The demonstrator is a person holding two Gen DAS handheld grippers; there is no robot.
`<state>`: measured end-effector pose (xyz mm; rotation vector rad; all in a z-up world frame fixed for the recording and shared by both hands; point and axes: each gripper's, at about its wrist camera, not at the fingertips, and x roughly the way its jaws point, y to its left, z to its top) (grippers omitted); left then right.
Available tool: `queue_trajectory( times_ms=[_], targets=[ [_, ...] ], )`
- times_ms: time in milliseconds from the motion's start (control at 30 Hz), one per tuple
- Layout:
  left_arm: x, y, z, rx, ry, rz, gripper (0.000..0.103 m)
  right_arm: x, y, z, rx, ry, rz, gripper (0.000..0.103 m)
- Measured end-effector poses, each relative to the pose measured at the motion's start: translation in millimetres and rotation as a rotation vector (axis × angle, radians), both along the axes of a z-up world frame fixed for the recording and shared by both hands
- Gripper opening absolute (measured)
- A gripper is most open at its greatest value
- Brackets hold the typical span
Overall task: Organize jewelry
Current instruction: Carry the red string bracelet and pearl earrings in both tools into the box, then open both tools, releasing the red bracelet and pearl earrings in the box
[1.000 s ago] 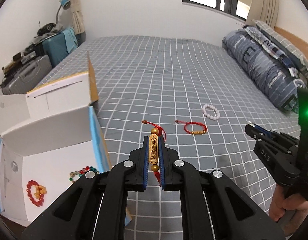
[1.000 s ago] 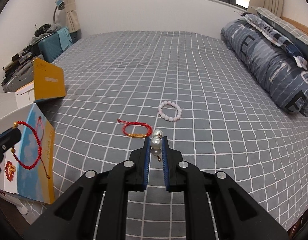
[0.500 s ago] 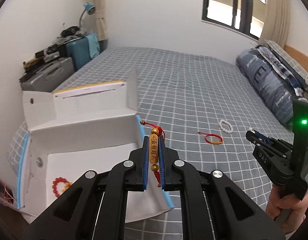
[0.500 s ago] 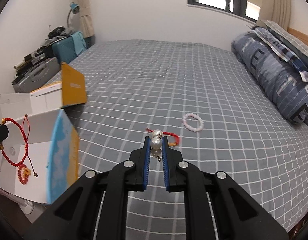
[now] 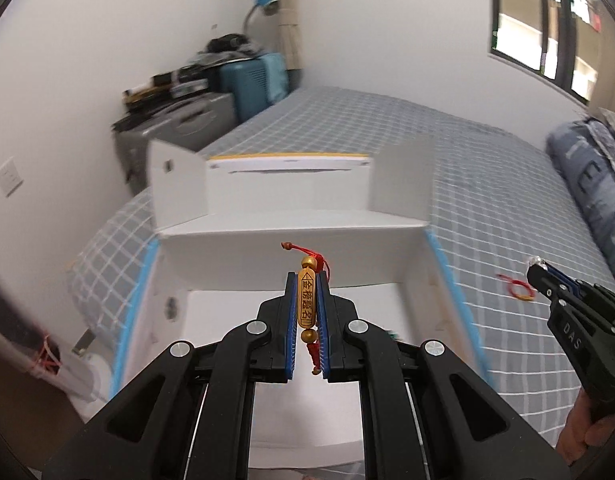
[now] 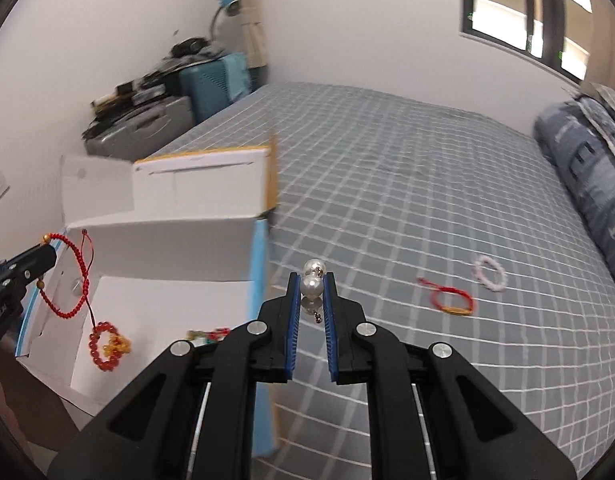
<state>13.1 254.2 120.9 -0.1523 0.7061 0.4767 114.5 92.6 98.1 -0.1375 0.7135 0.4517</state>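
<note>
My left gripper (image 5: pixel 307 294) is shut on a red cord bracelet with a gold tube charm (image 5: pixel 306 300), held over the open white box (image 5: pixel 291 236). From the right wrist view the same bracelet (image 6: pixel 73 280) hangs as a red loop from the left gripper (image 6: pixel 47 255) above the box (image 6: pixel 175 240). My right gripper (image 6: pixel 312 286) is shut on a pearl piece (image 6: pixel 312 285), just right of the box's blue wall. Inside the box lie a red bead bracelet (image 6: pixel 105 346) and a multicoloured one (image 6: pixel 207 335). The right gripper (image 5: pixel 537 266) shows at the right of the left wrist view.
On the grey checked bedspread (image 6: pixel 407 208) lie a red cord bracelet (image 6: pixel 451 300) and a white bead bracelet (image 6: pixel 490 274). A rolled blue duvet (image 6: pixel 587 168) lies along the right. Suitcases (image 6: pixel 167 116) stand by the wall, left of the bed. A hand (image 5: pixel 583 436) holds the right gripper.
Both grippers have swung left toward the box, each still holding its piece. The left one now hangs over the box's inside; the loose bracelets on the bed have slid to the right.
</note>
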Motion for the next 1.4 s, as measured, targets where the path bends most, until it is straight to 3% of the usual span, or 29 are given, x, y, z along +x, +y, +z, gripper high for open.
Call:
queue_trajectory(
  times_ms=[433,833,1200,1267,1300,1400],
  targets=[
    [-9.7,71.9,-46.9,-0.066,0.107,0.082,0.008,-15.1,109.5,-43.7,-0.062,0.106,0.163,0.01],
    [6.2,90.2,-89.7,-0.129,0.224,0.094,0.008,-11.6,133.6,-81.4,-0.162,0.229,0.187,0.011],
    [12.0,83.8,-96.6,-0.139,0.257,0.08,0.009,-11.6,134.2,-84.7,-0.188,0.266,0.193,0.011],
    [11.7,83.7,-96.0,-0.14,0.255,0.083,0.011,-11.5,134.5,-84.7,-0.189,0.267,0.194,0.012],
    [11.8,83.8,-95.6,-0.141,0.254,0.084,0.012,-11.9,134.0,-84.3,-0.19,0.265,0.193,0.017],
    [8.9,84.9,-90.5,-0.131,0.233,0.1,0.044,-13.7,133.3,-80.4,-0.182,0.252,0.185,0.039]
  ],
)
